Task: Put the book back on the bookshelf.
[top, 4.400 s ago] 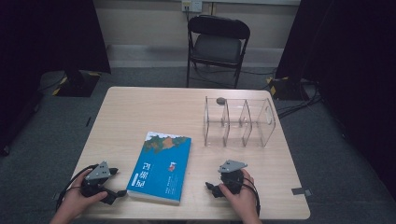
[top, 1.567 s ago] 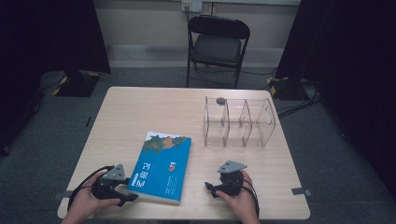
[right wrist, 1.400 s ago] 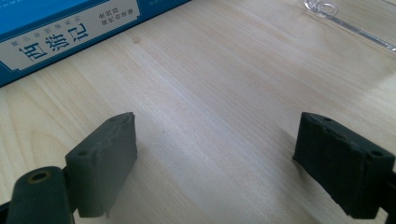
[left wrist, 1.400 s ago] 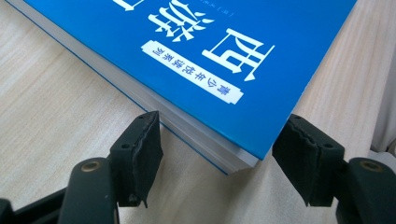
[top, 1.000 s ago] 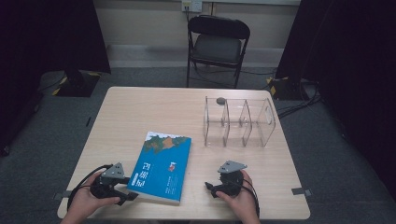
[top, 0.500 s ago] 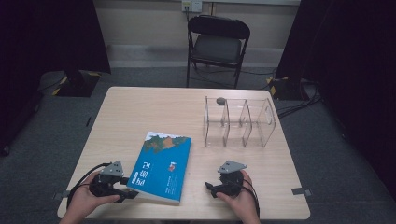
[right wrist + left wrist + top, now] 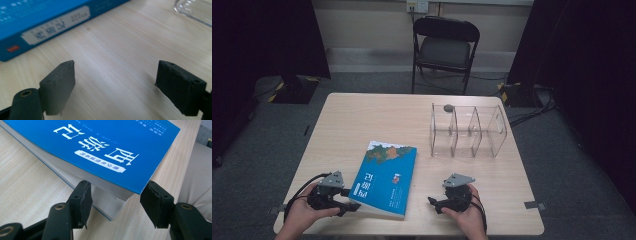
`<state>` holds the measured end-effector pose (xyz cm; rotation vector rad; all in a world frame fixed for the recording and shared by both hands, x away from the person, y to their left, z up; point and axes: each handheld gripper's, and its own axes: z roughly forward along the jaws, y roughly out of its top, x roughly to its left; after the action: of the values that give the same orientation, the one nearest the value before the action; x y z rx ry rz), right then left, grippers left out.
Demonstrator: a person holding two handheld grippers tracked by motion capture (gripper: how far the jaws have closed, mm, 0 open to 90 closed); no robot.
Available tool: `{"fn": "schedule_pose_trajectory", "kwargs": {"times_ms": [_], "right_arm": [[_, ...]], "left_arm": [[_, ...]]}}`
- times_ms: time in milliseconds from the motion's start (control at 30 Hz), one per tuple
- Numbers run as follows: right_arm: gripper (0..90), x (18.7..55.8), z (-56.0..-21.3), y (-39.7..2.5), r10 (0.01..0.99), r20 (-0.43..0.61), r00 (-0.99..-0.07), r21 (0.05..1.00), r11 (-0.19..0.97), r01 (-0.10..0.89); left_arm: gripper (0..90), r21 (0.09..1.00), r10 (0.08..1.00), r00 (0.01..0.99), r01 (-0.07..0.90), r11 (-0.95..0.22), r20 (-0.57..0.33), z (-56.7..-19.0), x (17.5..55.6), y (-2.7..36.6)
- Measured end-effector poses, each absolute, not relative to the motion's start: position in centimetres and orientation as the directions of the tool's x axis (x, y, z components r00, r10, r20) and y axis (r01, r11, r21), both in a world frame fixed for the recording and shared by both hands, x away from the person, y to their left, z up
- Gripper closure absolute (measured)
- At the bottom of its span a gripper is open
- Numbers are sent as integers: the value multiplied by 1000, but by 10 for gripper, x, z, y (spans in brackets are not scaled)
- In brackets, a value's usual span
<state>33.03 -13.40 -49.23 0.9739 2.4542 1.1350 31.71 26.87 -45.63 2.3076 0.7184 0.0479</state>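
Closing in on the blue book (image 7: 385,178) with my left gripper (image 7: 346,200): jaws wide apart, straddling its near-left corner, holding nothing yet. In the left gripper view the corner (image 7: 130,192) sits between the black ridged pads (image 7: 83,200), the glossy cover overhanging a pale page block. The book lies flat near the table's front edge, left of centre, slightly angled. Step in hand looks like the approach for a grasp; the next move probably calls for sliding a little further in and pinching cover and pages together, so the cover alone doesn't lift. Table (image 7: 362,120) is light wood grain, matte. My right gripper (image 7: 435,204) rests near the front edge, jaws wide open and empty, pointing toward the book. At the back right stands a clear acrylic divider rack (image 7: 468,131), rigid, with several slots.
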Motion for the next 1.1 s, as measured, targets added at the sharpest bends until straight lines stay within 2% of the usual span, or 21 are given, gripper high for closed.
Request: {"fn": "schedule_pose_trajectory", "kwargs": {"times_ms": [200, 333, 1100], "right_arm": [[151, 323, -481, -115, 632, 72, -771, 772, 454, 445], [150, 321, -478, -99, 594, 135, -793, 780, 430, 455], [141, 316, -466, -41, 489, 158, -858, 770, 483, 417]], "left_arm": [[430, 643, 505, 848, 478, -598, -161, -454, 317, 268], [432, 643, 498, 853, 472, -603, -158, -451, 319, 268], [434, 647, 498, 850, 478, -595, -170, -443, 321, 265]]}}
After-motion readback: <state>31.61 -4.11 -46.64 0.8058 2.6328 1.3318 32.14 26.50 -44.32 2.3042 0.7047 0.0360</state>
